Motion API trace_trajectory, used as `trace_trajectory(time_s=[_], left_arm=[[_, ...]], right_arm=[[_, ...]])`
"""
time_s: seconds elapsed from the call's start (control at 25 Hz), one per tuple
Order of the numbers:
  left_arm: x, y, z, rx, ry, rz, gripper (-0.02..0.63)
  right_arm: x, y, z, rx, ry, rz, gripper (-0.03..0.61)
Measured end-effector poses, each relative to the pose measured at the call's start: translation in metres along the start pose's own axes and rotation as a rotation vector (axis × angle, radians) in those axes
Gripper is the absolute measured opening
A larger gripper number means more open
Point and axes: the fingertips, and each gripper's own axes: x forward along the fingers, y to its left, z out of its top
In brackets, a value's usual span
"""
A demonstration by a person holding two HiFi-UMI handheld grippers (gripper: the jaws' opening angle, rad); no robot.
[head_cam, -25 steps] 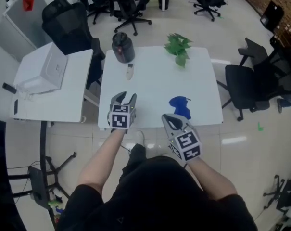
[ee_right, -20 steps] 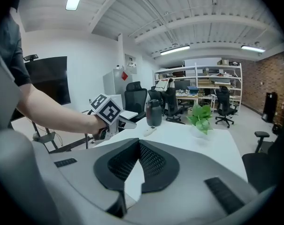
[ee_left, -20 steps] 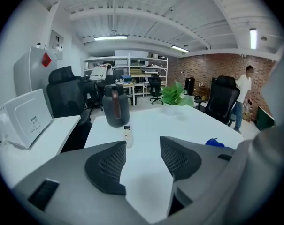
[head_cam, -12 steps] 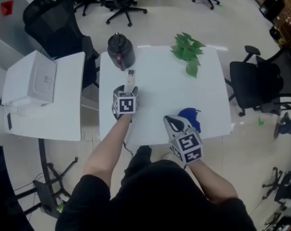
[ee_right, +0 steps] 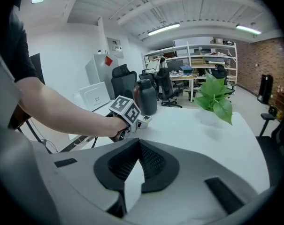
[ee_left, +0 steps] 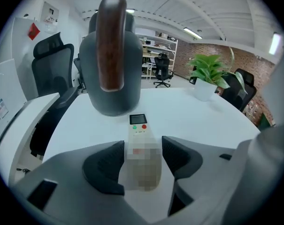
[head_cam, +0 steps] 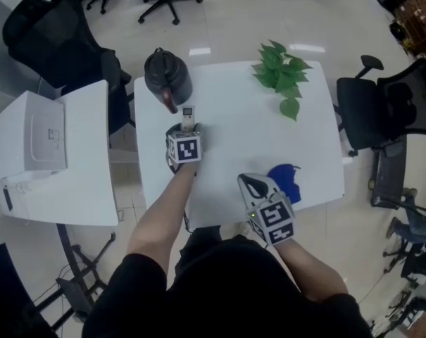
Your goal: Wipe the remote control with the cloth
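A white remote control (head_cam: 187, 111) (ee_left: 141, 139) lies on the white table (head_cam: 241, 136), just in front of a dark jug (head_cam: 167, 82). My left gripper (head_cam: 186, 127) (ee_left: 142, 156) is lowered over the remote, one jaw on each side of its near half. Its jaws have just opened wider and stand open, with narrow gaps at the sides. A blue cloth (head_cam: 286, 179) lies crumpled near the table's front right edge. My right gripper (head_cam: 253, 183) (ee_right: 138, 161) hangs just left of the cloth, shut and empty.
The jug (ee_left: 111, 69) with its brown handle stands right behind the remote. A potted green plant (head_cam: 282, 72) (ee_right: 216, 100) sits at the table's far right. A white side table (head_cam: 86, 182) carrying a printer stands to the left. Black office chairs (head_cam: 371, 111) ring the table.
My left gripper has reached forward and down over the table and now straddles the remote. The right gripper has shifted slightly forward beside the cloth, still shut.
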Motion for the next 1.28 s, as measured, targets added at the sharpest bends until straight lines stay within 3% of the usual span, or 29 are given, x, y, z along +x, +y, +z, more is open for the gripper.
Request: trace_trajectory(time_s=[0.2, 0.32, 0.6, 0.88, 1.28], left_arm=[[0.003, 0.006, -0.002, 0.024, 0.014, 0.043, 0.239], [0.001, 0.005, 0.000, 0.048, 0.012, 0.046, 0.207], [-0.008, 0.004, -0.001, 0.102, 0.001, 0.041, 0.206], [-0.052, -0.011, 0.000, 0.142, -0.096, 0.027, 0.206], [-0.169, -0.094, -0.011, 0.254, -0.264, -0.072, 0.204]], right_arm=[[0.006, -0.004, -0.001, 0.017, 0.009, -0.010, 0.008], [0.006, -0.005, 0.000, 0.018, 0.009, -0.011, 0.006], [-0.002, -0.006, -0.001, 0.012, -0.003, -0.011, 0.008], [-0.026, -0.006, -0.007, -0.007, -0.032, -0.009, 0.006], [-0.080, -0.008, -0.034, -0.058, -0.083, -0.021, 0.008]])
